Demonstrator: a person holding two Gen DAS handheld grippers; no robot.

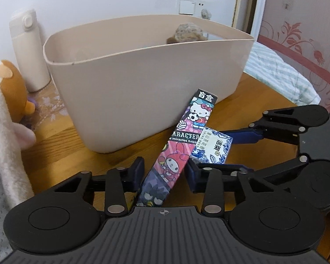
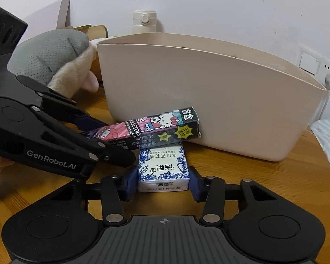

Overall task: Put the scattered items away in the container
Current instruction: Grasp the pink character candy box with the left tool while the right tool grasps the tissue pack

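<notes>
A long cartoon-printed box (image 1: pixel 187 132) lies slanted on the wooden table, its far end against the front wall of the beige container (image 1: pixel 132 92). My left gripper (image 1: pixel 165 173) is shut on the box's near end, with both blue pads against its sides. Beside it lies a blue-and-white tissue pack (image 2: pixel 165 165), partly under the cartoon box (image 2: pixel 156 125). My right gripper (image 2: pixel 164 183) is shut on the pack, one pad on each side. The left gripper (image 2: pixel 116 140) comes in from the left in the right wrist view. A brown fuzzy item (image 1: pixel 184 33) shows inside the container.
A cream bottle (image 1: pixel 26 50) stands left of the container. A brown plush toy (image 1: pixel 11 83) and a grey-and-cream plush (image 2: pixel 55 61) lie at the table's left. A striped bed cover (image 1: pixel 281 74) lies beyond the table's right edge (image 1: pixel 275 92). A wall socket (image 2: pixel 310 62) is behind.
</notes>
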